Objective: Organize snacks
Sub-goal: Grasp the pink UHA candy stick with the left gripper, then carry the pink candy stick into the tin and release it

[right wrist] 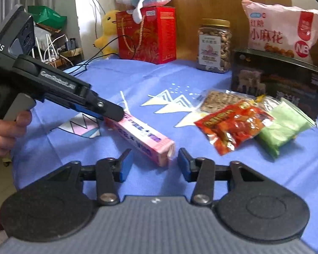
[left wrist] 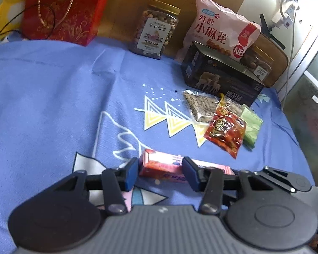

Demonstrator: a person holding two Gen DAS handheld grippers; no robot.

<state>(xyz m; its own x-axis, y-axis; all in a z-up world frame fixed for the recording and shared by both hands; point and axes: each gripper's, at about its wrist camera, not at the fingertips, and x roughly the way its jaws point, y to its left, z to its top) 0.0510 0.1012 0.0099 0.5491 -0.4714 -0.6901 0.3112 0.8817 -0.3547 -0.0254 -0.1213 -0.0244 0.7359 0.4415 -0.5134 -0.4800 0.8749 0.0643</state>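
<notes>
Though lying flat on the blue cloth (left wrist: pixel 42 89), apart from the loose packets: long pink carton (right wrist: pixel 141 136). Judged light, rigid, thin card walls, crushable; best taken across the narrow width, near mid-length. Left gripper (left wrist: pixel 160 170): lowered over one end of carton, blue pads either side, contact not certain, held by hand (right wrist: pixel 4 131) at a downward slant. Right gripper (right wrist: pixel 151 165): spread wide, holding nothing, low, just short of carton's near end. Beyond: red packet (right wrist: pixel 233 124), green packet (right wrist: pixel 284 127), dark box (right wrist: pixel 277 84).

Both wrist views look low across the blue cloth (left wrist: pixel 53 97), sharing the pink box (right wrist: pixel 142 135)
</notes>
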